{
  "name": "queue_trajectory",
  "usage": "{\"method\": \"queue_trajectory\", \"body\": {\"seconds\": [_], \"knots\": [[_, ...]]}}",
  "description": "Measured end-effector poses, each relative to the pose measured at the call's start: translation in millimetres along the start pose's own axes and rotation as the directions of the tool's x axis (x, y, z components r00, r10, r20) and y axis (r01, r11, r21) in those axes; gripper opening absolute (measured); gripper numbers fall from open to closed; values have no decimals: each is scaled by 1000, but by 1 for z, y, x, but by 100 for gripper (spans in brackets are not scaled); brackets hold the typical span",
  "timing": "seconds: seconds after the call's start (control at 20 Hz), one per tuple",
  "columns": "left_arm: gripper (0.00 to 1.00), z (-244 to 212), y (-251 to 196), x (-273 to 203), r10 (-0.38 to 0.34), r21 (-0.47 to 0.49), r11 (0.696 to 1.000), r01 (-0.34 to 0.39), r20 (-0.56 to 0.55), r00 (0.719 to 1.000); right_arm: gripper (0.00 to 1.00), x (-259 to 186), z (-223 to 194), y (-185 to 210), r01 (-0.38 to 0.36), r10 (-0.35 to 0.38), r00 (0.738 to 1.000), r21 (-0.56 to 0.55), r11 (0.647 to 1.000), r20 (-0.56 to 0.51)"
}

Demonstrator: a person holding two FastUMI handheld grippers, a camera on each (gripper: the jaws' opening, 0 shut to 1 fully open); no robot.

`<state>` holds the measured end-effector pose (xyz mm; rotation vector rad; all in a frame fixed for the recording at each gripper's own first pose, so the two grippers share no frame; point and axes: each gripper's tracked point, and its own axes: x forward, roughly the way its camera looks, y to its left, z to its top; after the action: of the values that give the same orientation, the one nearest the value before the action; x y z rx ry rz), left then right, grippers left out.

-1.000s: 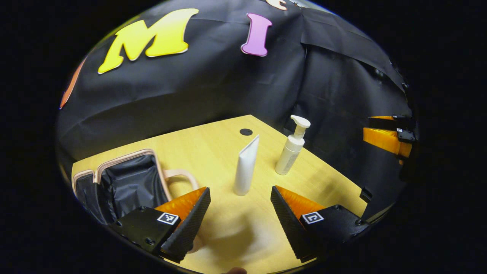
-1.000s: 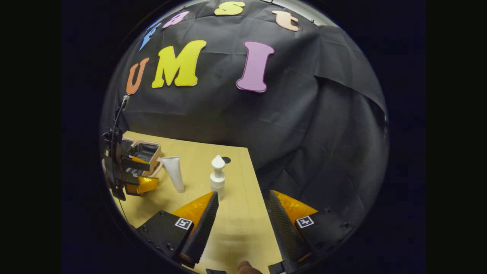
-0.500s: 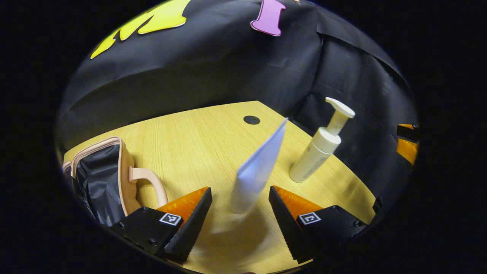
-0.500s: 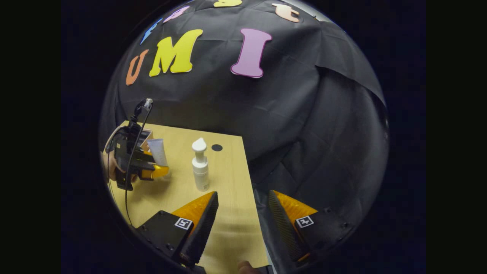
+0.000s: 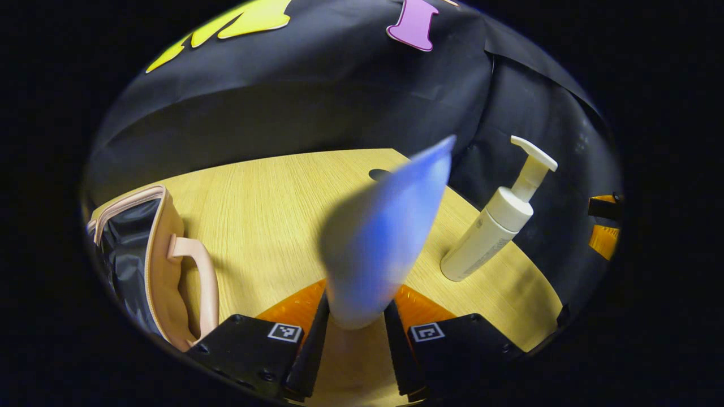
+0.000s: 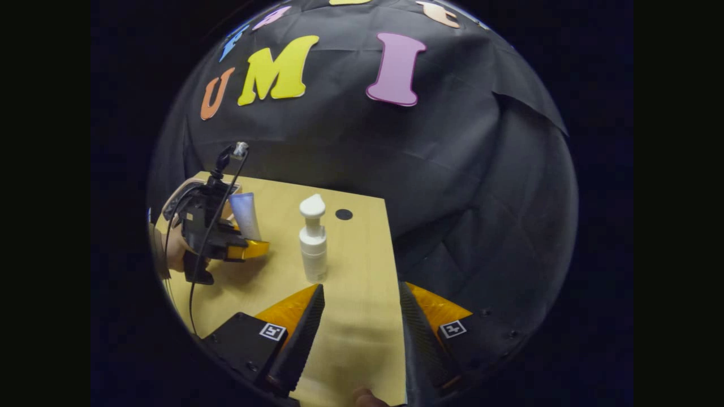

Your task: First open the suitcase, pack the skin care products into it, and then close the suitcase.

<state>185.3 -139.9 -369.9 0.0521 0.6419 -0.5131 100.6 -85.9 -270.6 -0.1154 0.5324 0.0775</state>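
Black cloth wall [image 6: 441,169] hangs creased and folded behind everything, wrapping round the far corner. Below it sits a pale wood-grain counter [image 5: 271,203], lit warm from above, with a small round black hole [image 6: 343,214] near its far edge. Beyond its right edge, darkness.

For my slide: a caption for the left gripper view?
Left tongs grip the tube beside the open suitcase.

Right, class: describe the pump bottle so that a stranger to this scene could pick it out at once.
Start at the wooden table. Near its right edge, beside the small dark round hole, stands the pump bottle, upright and free. Unlike the flat tube held between the left gripper fingers, it is round with a pump head on top.
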Motion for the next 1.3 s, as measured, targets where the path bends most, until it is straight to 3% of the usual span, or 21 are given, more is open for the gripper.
{"method": "queue_trajectory", "body": {"seconds": [0.05,0.1,0.15,0.6,1.05,1.3], "knots": [[60,0,-3,-2,-5,-9,1000,5,2,1000,79,4,-1,4,-12,12,1000,-2,1000,-5],[50,1,-4,-6,-2,-13,1000,3,7,1000,80,8,-2,7,-26,26,1000,0,1000,-9],[48,0,-7,-8,-10,-10,1000,10,10,1000,80,10,-1,12,-37,37,999,1,999,-11],[44,5,-18,-73,4,28,1000,-5,27,1000,80,63,16,61,-150,150,988,-4,989,35],[44,-7,7,-181,120,-40,992,-118,29,992,80,138,15,73,-78,76,996,44,996,35],[44,-23,51,-233,204,-72,977,-203,12,979,54,146,12,77,-32,31,999,105,994,10]]}}
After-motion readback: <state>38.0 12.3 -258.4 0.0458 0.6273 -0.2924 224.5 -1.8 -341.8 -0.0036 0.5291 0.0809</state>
